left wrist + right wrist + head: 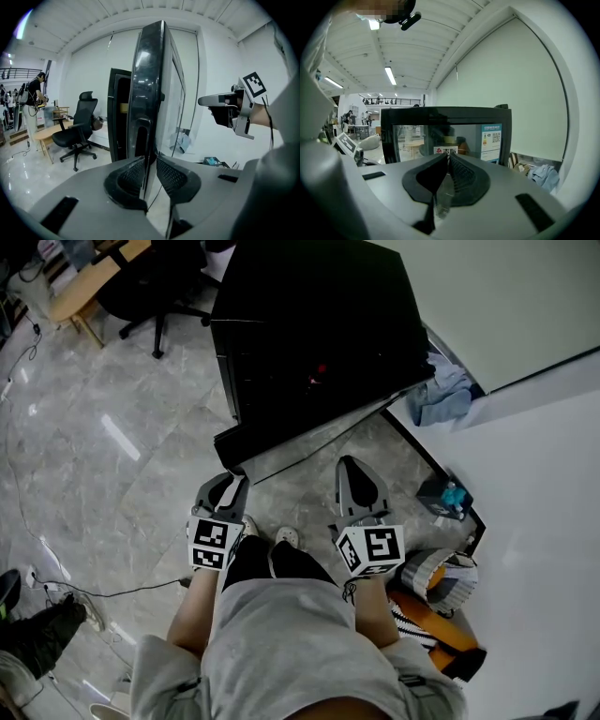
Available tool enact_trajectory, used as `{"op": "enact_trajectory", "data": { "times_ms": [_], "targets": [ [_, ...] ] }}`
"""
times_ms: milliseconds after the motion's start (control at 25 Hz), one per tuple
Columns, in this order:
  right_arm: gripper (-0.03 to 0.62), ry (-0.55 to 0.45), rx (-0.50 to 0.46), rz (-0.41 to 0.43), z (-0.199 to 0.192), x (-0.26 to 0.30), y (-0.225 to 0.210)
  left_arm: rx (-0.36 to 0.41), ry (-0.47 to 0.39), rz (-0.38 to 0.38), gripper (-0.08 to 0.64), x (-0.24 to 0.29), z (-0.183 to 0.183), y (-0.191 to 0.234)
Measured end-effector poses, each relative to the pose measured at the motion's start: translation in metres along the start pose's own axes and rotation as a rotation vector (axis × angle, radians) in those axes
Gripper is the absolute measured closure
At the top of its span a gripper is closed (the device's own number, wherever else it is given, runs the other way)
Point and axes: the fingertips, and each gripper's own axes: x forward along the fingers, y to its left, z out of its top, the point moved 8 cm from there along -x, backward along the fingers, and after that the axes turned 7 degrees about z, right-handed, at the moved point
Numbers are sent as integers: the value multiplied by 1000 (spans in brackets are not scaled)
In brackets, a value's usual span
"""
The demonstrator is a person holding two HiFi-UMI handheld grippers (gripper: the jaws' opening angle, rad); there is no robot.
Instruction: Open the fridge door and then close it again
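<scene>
The black fridge (309,324) stands ahead of me with its glass door (246,435) swung open towards me. My left gripper (232,479) is at the door's free end. In the left gripper view the door's edge (150,84) runs upright between the jaws, and the left gripper (149,164) is shut on it. My right gripper (352,463) hovers in front of the door, apart from it. In the right gripper view the right gripper (447,157) is shut with nothing in it and faces the door's glass (408,136). It also shows as the right gripper (202,100) in the left gripper view.
An office chair (155,287) and a wooden desk (89,287) stand left of the fridge. A blue cloth (441,395), a small box (445,495) and an orange striped bag (436,615) lie along the white wall at right. A cable (94,592) crosses the floor at left.
</scene>
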Motion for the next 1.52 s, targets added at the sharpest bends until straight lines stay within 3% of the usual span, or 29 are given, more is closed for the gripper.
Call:
{"op": "enact_trajectory", "data": {
  "times_ms": [520,1280,1520],
  "targets": [
    [566,-6,-4,57,-1,-17,-11,-46,-1,46,472,-14,-8,-27],
    [566,-1,-8,27,2,-16,-7,-19,-40,11,472,5,4,10],
    [566,0,-8,10,3,-12,-6,-8,-11,-7,469,15,12,23]
  ]
}}
